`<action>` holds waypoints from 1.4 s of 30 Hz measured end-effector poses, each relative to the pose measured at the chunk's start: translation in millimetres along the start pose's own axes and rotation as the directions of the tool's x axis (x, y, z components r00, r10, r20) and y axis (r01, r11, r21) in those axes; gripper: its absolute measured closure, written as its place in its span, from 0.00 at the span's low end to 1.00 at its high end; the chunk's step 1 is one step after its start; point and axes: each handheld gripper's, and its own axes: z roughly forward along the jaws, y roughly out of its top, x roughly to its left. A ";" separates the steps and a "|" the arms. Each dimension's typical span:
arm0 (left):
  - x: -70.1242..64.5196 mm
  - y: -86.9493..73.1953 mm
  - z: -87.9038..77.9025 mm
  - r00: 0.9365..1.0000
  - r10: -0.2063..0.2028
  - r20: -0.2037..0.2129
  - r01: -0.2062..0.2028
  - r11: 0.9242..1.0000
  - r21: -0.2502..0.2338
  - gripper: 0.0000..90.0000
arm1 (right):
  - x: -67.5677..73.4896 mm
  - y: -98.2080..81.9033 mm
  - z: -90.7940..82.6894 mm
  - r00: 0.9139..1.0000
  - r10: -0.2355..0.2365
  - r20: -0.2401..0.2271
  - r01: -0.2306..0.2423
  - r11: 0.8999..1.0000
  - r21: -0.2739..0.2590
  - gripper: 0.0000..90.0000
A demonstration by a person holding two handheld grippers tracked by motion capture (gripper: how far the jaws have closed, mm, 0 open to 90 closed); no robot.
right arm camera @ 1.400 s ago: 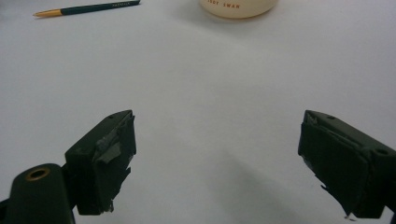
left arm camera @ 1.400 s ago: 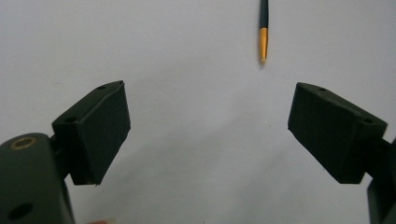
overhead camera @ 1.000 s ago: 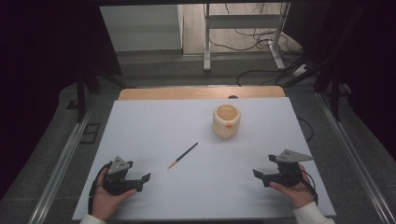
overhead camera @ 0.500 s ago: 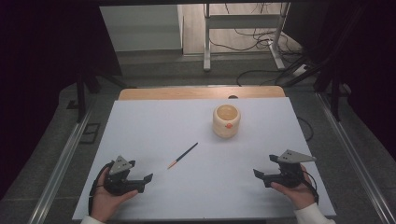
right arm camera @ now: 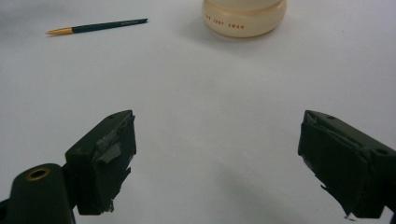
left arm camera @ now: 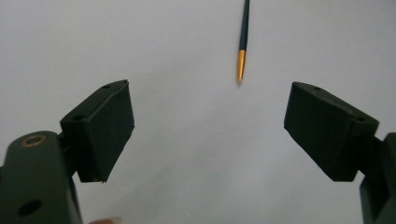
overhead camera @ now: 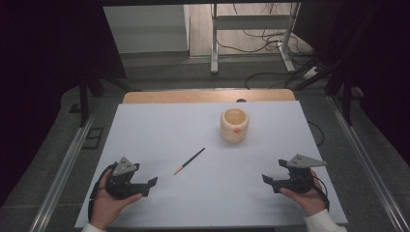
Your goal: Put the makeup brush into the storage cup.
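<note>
Resting low in the high view, the left gripper (overhead camera: 150,186) and right gripper (overhead camera: 269,182) are gaping wide, empty, flanking the dark green, gold-tipped pencil (overhead camera: 189,161) at centre.

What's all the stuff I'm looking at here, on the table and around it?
Pencil: one, dark with an orange-gold end, lying flat mid-table.
Cup: one, cream with an orange mark, standing upright beyond the pencil.
Table: one, pale top with a wooden far edge.
Cables: several, dark, on the floor beyond the table.
Left gripper: one, black, jaws open, near left corner.
Right gripper: one, black, jaws open, near right corner.
Hands: two, holding the grippers.
</note>
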 end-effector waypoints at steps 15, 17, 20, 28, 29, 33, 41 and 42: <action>0.0 26.0 -0.9 0.999 0.028 0.023 -0.028 1.000 0.012 0.20 | -1.1 -1.3 -1.5 1.000 0.001 0.009 -0.001 1.000 -0.001 0.13; -0.5 27.2 0.5 0.999 0.027 0.028 -0.028 0.999 0.016 0.20 | -0.8 -1.4 -1.2 1.000 0.001 0.009 -0.001 1.000 0.000 0.13; -1.0 29.8 2.0 0.999 0.019 0.038 -0.020 1.000 0.021 0.21 | -0.4 -1.4 -1.2 1.000 -0.001 0.009 0.001 1.000 0.000 0.13; -3.3 40.3 5.9 0.999 0.036 0.038 -0.038 0.999 0.034 0.21 | 0.0 -1.7 -0.6 1.000 -0.002 0.006 0.002 1.000 0.005 0.13; -3.5 41.8 6.4 0.999 0.038 0.039 -0.040 0.999 0.034 0.21 | 0.1 -1.5 -0.7 1.000 0.001 0.001 -0.001 1.000 0.002 0.13; -4.2 46.1 7.4 0.998 0.043 0.039 -0.044 0.998 0.034 0.21 | 1.0 -1.0 -1.3 1.000 -0.006 -0.004 0.006 1.000 -0.004 0.13; -7.4 55.5 10.3 0.997 0.059 0.048 -0.061 0.997 0.041 0.21 | 0.6 -1.7 -0.9 1.000 -0.009 0.004 0.009 1.000 0.002 0.13; -7.7 56.4 10.8 0.997 0.063 0.049 -0.065 0.997 0.042 0.21 | 0.6 -1.7 -0.9 1.000 -0.009 0.004 0.009 1.000 0.002 0.13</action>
